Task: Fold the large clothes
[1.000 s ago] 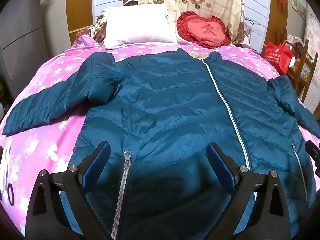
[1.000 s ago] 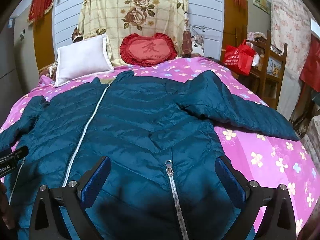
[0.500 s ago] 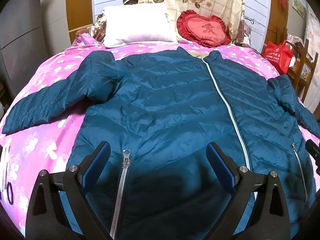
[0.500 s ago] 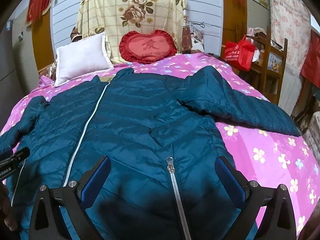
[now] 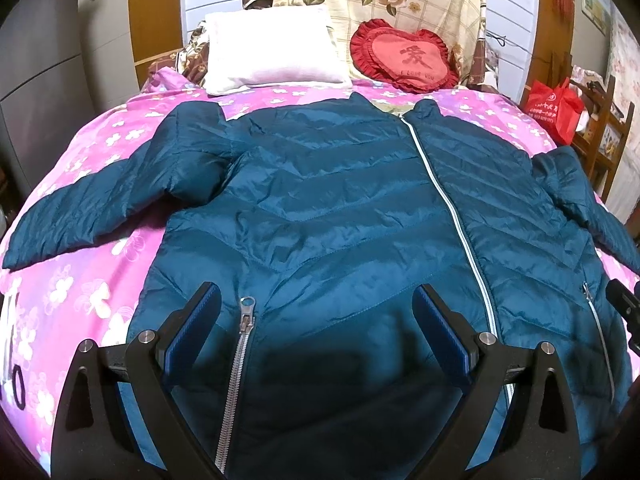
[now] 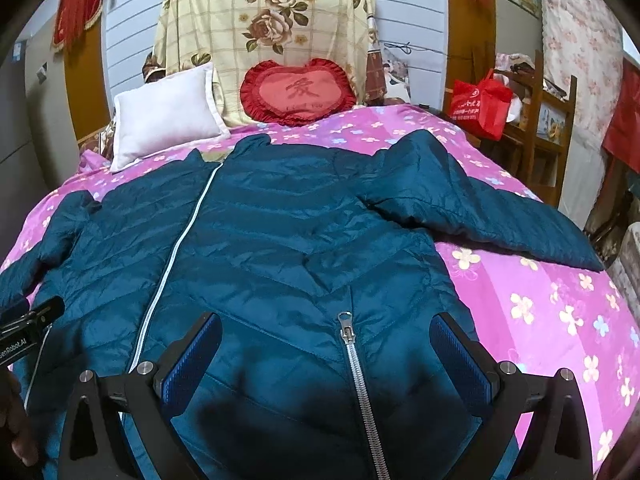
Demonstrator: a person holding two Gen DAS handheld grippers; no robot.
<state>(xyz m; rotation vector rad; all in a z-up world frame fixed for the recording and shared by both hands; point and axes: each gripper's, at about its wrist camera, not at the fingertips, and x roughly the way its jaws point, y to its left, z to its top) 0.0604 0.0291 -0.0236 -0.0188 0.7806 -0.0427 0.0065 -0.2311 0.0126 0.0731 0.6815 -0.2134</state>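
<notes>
While the teal puffer jacket (image 5: 328, 208) lies spread flat on its back across the middle of the bed (image 5: 80, 292), collar toward the head end and hem at the foot edge, both tongs hang above its lower part with nothing between their pads. The left gripper (image 5: 316, 320) stands wide apart over the hem near the bed's left edge, straddling a pocket zipper (image 5: 240, 368). The right gripper (image 6: 324, 344) is equally wide, above the other pocket zipper (image 6: 356, 384) toward the right edge. The jacket's front zipper (image 5: 448, 208) is closed, running from collar to hem. One sleeve (image 5: 92, 204) reaches out toward the left edge of the bed, the other sleeve (image 6: 488, 216) toward the right edge.

The bed carries a pink sheet printed with pale flowers. At its head edge a white pillow (image 5: 272, 56) leans beside a red heart-shaped cushion (image 5: 404, 60), both in front of a cream cloth with roses (image 6: 264, 32) draped over the headboard. Behind is a white panelled wall (image 6: 416, 12) with brown wooden strips. Off the right edge a wooden shelf (image 6: 548, 120) holds a red bag (image 6: 480, 104); a floral curtain (image 6: 580, 60) hangs beyond it. Grey cabinet fronts (image 5: 40, 60) stand off the left edge.
</notes>
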